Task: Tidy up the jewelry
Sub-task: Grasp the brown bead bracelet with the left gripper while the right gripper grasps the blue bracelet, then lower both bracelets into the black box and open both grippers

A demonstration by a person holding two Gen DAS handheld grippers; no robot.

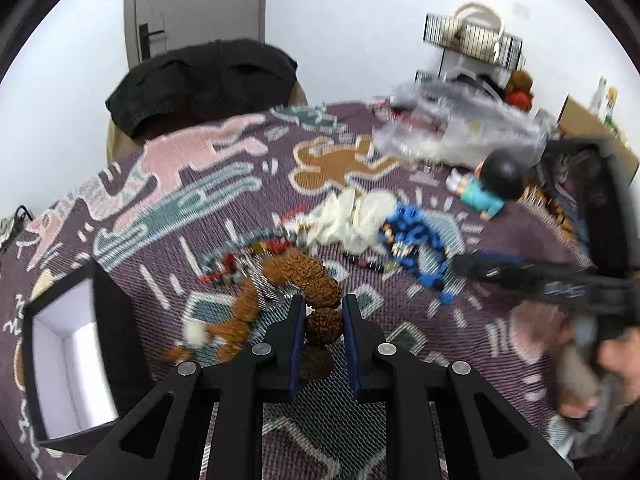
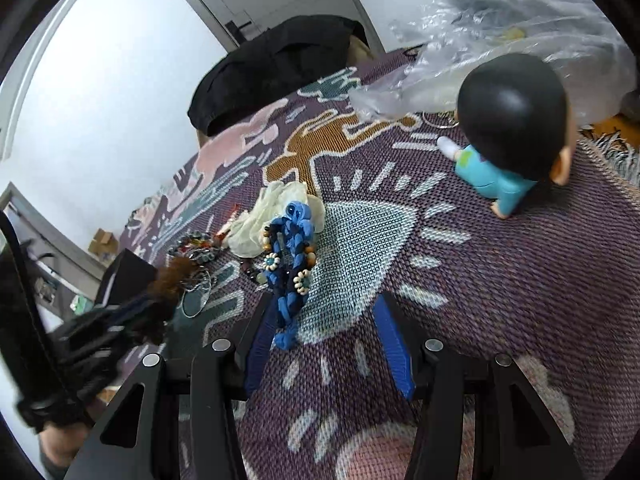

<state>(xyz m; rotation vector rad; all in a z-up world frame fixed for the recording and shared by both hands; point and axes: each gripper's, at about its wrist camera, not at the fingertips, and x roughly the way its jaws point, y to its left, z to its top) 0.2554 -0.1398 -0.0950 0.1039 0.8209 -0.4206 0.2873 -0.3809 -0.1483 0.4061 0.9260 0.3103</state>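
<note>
A brown walnut bead (image 1: 323,325) is pinched by the left gripper (image 1: 323,312) – the right gripper (image 2: 324,320) is held open beside the blue braided necklace (image 2: 289,256).

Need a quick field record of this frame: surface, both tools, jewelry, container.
surface: patterned woven cloth
left tool: closed on a brown walnut-bead bracelet
right tool: open, nothing gripped, blue cord necklace just ahead of its left finger
other jewelry: mixed bead strand beside a cream cloth
container: open black box, white lining
non-jewelry: figurine, plastic bag
</note>
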